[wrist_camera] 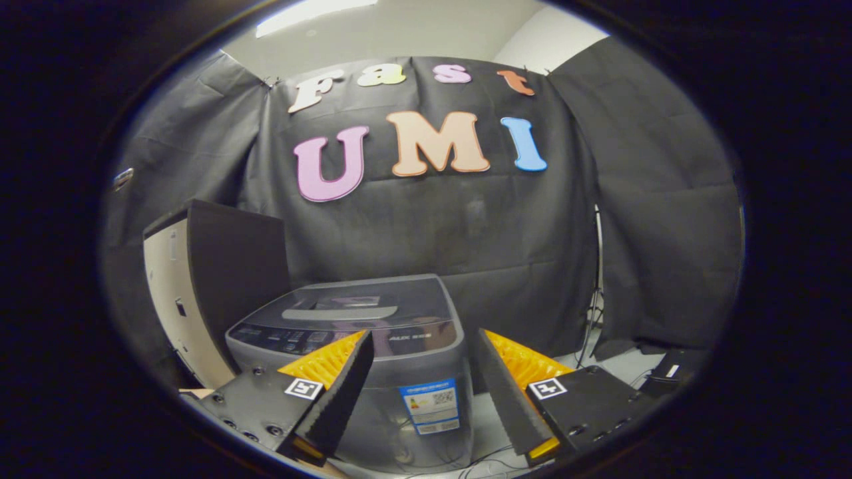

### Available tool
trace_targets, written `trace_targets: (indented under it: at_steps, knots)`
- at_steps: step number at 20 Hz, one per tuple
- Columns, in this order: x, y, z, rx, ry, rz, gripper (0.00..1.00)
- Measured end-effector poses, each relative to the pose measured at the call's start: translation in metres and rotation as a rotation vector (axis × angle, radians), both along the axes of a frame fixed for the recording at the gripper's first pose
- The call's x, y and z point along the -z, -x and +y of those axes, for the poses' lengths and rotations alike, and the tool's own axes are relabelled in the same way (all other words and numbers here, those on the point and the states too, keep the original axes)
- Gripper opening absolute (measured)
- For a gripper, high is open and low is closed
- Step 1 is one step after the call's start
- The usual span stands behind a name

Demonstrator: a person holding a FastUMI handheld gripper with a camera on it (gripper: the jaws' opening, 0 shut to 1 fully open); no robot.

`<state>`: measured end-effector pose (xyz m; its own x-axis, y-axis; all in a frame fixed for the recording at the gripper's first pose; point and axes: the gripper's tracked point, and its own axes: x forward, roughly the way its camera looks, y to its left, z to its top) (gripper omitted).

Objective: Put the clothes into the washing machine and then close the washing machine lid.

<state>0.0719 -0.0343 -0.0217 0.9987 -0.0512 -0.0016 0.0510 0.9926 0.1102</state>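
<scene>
The gripper (421, 362) hangs with fingers spread and empty before the washing machine (373, 359), whose lid (373, 309) lies down flat, no clothes visible.

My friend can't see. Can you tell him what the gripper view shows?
A grey top-loading washing machine with its lid down stands just ahead of the open, empty gripper. A dark cabinet stands beside the machine, against the black cloth wall.
</scene>
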Motion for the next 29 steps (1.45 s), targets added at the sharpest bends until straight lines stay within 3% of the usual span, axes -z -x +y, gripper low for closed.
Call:
trace_targets:
  at_steps: [5, 8, 13, 19, 29]
  knots:
    - [-0.01, 0.006, -0.005, 0.028, 0.056, -0.037, 0.96]
    - [0.015, 0.005, 0.009, -0.029, 0.043, 0.061, 0.97]
    - [0.021, 0.028, 0.019, -0.072, 0.102, 0.116, 0.98]
    - [-0.002, 0.055, 0.02, -0.07, 0.1, 0.004, 0.98]
    - [-0.004, 0.069, 0.02, -0.071, 0.092, -0.006, 0.98]
